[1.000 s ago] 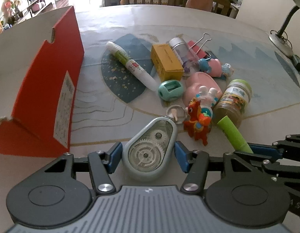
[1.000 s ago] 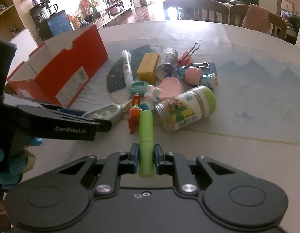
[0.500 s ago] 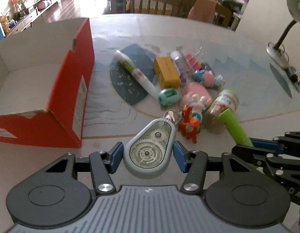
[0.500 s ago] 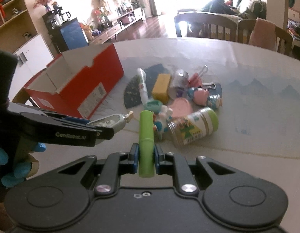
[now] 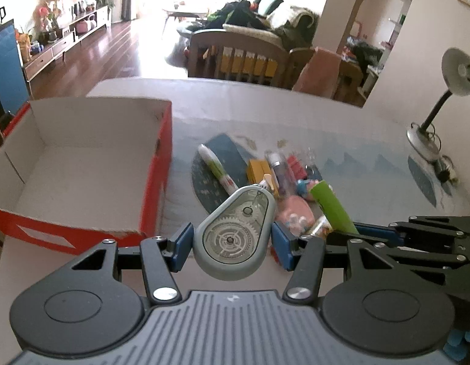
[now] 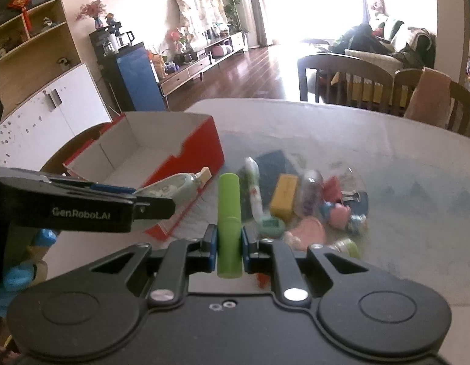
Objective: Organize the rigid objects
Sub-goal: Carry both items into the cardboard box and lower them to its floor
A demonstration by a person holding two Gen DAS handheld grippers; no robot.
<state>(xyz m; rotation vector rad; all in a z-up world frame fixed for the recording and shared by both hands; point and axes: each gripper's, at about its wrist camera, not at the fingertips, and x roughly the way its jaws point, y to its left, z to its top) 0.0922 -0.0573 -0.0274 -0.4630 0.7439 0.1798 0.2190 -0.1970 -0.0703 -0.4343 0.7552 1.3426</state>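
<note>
Left wrist view: my left gripper (image 5: pixel 231 241) is pinching one grey-green correction tape dispenser (image 5: pixel 235 232) between its two blue pads (image 5: pixel 182 243), holding it in the air above the table (image 5: pixel 341 127). One red cardboard box (image 5: pixel 155 182) is sitting open at 10 o'clock from the dispenser. One loose pile is lying at 1 o'clock: one white pen (image 5: pixel 218 172), one yellow block (image 5: pixel 259 168), one clear tube (image 5: pixel 279 168) and one pink case (image 5: pixel 295 210); the remaining pieces are too blurred to count. My right gripper (image 5: pixel 350 229) is entering at 3 o'clock, carrying one green tube (image 5: pixel 330 203).

Right wrist view: my right gripper (image 6: pixel 229 240) is clamping the one green tube (image 6: pixel 229 210), its length pointing toward 12 o'clock. My left gripper (image 6: pixel 161 200) is showing at 9 o'clock with the dispenser (image 6: pixel 174 185) in it, near the box (image 6: pixel 201 155) front wall. The pile is lying at 2 o'clock, with the yellow block (image 6: pixel 283 197) and the pen (image 6: pixel 254 185) side by side.
</note>
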